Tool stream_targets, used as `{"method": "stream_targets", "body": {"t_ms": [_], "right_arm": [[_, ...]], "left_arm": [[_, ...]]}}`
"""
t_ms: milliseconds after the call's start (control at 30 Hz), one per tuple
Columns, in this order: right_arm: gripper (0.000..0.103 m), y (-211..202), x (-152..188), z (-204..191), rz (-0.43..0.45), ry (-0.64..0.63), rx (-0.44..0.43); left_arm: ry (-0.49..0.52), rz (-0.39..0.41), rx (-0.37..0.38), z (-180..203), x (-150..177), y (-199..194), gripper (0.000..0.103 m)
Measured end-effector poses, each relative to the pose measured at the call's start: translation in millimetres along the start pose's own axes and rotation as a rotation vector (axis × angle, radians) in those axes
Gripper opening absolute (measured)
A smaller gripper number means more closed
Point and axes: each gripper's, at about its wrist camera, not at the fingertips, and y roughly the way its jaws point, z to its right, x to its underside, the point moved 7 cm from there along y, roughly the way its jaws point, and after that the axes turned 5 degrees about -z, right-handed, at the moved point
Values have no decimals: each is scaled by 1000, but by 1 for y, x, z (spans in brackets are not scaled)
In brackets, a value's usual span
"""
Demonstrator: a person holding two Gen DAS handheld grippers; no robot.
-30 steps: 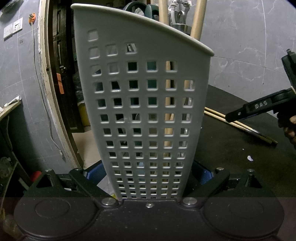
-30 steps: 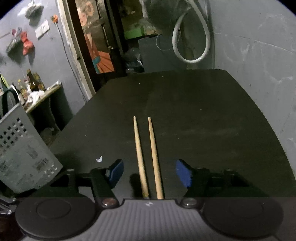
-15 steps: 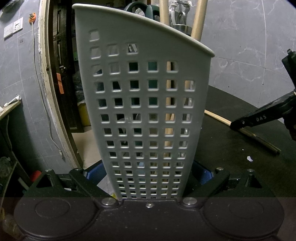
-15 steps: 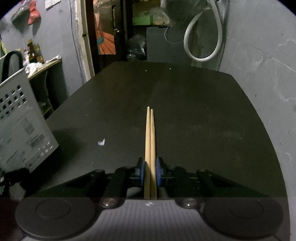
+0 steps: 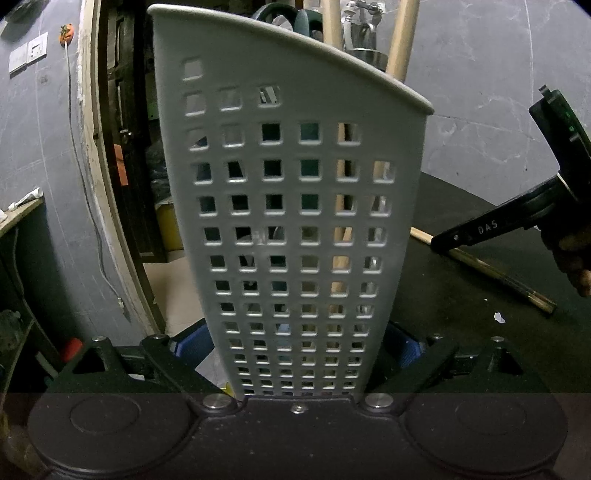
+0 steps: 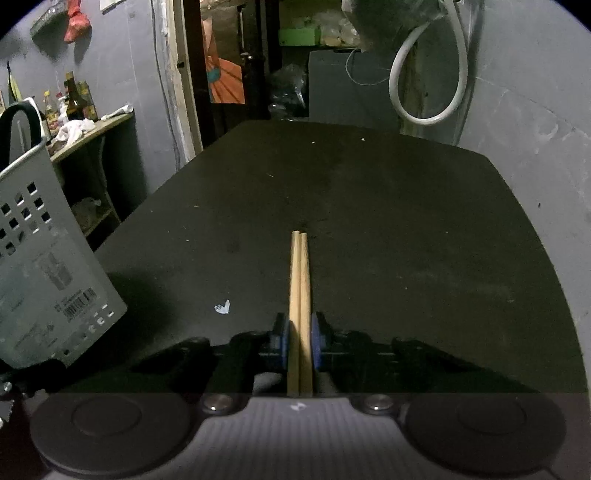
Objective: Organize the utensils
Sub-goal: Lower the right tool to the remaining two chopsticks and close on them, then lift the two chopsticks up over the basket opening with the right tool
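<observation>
- Right gripper [image 6: 300, 341]: our blue pads [image 6: 317, 341] are pressed in on the pair of wooden chopsticks [image 6: 300, 295], one pad on each side, sticks side by side and touching
- Chopsticks run straight forward from the jaws over the black table [image 6: 369, 206]; from the right wrist view we can't tell if the far tips rest on the table or sit just above it
- In the left wrist view the same chopsticks [image 5: 480, 267] show as a slanted pair low over the table, with the right gripper [image 5: 443, 242] clamped on them and a bit of the right hand [image 5: 576, 258] at the frame edge
- Left gripper [image 5: 295, 347]: we straddle the grey perforated utensil holder [image 5: 295, 221], blue pads [image 5: 190, 343] against its two sides near the base, so it's pinched
- Holder stands roughly upright, rim slanting down to the right
- Inside the holder: two wooden handles [image 5: 400, 40], a metal utensil [image 5: 364, 48] and something teal [image 5: 306, 26] sticking out above the rim; more shapes show through the holes, can't identify them
- In the right wrist view the holder [image 6: 48, 280] sits at the table's left edge, well apart from the chopsticks, barcode label facing us
- Small white scrap [image 6: 222, 307] lies on the table between holder and chopsticks
</observation>
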Motion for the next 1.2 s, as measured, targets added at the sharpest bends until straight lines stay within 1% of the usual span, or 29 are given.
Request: {"method": "stream_targets", "body": {"t_ms": [167, 500, 833, 933, 967, 1133, 1200], "right_arm": [[13, -2, 1, 0, -7, 9, -1], [15, 1, -5, 1, -35, 2, 0], [13, 1, -2, 0, -25, 21, 6], [13, -1, -1, 4, -8, 65, -26], [13, -3, 0, 5, 9, 86, -52], [13, -13, 5, 9, 80, 127, -99], [13, -21, 3, 11, 117, 141, -111]], "left_arm": [[1, -2, 0, -1, 0, 1, 93], [-4, -1, -1, -2, 0, 2, 93], [-8, 1, -4, -1, 0, 3, 90], [-12, 1, -5, -1, 0, 2, 88], [-18, 0, -5, -2, 1, 3, 87], [-19, 0, -4, -2, 1, 2, 85], [-18, 2, -6, -2, 0, 2, 83]]}}
